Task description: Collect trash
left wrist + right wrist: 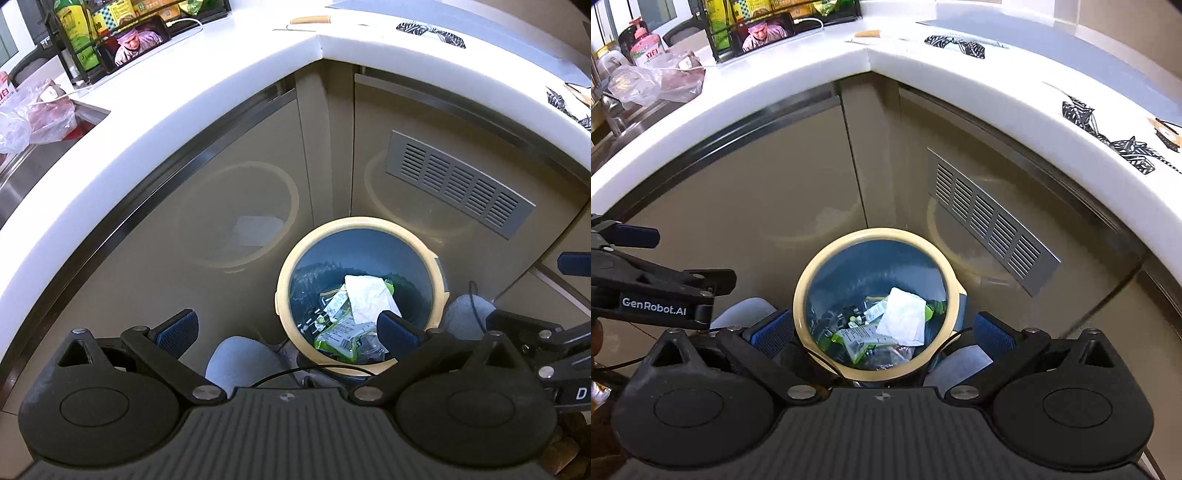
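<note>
Both the left gripper (286, 330) and right gripper (884, 332) hang with fingers spread empty above the bin (812, 277), whose light, crushable crumpled paper (903, 317) and slippery green wrappers (855, 341) would pinch best at a raised fold.

A round trash bin (360, 295) stands upright on the floor in the inside corner of the cabinets, below the edge of the tabletop. It has a blue body and a cream rim, and its top is open. Inside lies a crumpled white paper (901, 317) on top of the pile, resting over green-and-white wrappers (341, 334) with printed labels. Darker scraps sit under them near the bottom, too small to make out. The contents fill only the lower part of the bin.
</note>
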The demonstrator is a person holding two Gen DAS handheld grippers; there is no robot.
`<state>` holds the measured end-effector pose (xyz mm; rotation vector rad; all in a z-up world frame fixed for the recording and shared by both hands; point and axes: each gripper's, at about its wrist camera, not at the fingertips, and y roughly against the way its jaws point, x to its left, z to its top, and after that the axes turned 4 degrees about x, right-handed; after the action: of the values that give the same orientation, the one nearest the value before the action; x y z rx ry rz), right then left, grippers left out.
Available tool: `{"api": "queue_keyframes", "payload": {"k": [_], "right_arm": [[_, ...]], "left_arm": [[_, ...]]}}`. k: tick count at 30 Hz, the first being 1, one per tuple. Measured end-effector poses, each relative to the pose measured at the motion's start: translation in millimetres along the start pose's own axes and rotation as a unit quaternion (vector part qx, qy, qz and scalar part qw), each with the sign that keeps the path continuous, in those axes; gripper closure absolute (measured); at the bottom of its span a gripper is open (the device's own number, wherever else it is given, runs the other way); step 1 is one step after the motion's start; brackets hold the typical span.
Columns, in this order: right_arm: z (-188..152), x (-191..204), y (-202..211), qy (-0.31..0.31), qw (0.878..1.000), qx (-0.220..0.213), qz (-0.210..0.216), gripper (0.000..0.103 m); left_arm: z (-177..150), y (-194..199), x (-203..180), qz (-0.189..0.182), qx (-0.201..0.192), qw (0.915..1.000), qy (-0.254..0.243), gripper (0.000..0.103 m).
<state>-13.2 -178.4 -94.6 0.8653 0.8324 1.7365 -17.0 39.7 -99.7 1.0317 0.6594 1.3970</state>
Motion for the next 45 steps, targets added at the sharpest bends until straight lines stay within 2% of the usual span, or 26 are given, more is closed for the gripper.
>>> {"api": "queue_keyframes", "payload": {"k": [7,16,22,26,28,32,45], "right_arm": [[3,6,-12,0.022,1.0,0.01,-0.004,0.0],[7,5,-29,0.017,0.999,0.04,-0.003,0.0],[13,8,-43,0.016,0.998,0.051,-0.015,0.0],[12,9,-46,0.014,0.998,0.055,-0.009,0.0],[12,8,-46,0.012,0.998,0.057,-0.01,0.0],[12,4,-47,0.005,0.998,0.059,-0.012,0.0],[12,6,-48,0.003,0.998,0.06,-0.013,0.0]], "left_arm": [[1,-7,0,0.003,0.01,0.9999,-0.003,0.0],[5,-27,-3,0.016,0.057,0.9983,-0.001,0.0],[8,-32,-3,0.023,0.062,0.9978,0.0,0.0],[12,-38,-9,0.042,0.073,0.9964,-0.014,0.0],[12,-39,-10,0.047,0.073,0.9961,-0.018,0.0],[11,-38,-4,0.03,0.068,0.9972,-0.006,0.0],[12,-39,-5,0.032,0.069,0.9971,-0.001,0.0]]}}
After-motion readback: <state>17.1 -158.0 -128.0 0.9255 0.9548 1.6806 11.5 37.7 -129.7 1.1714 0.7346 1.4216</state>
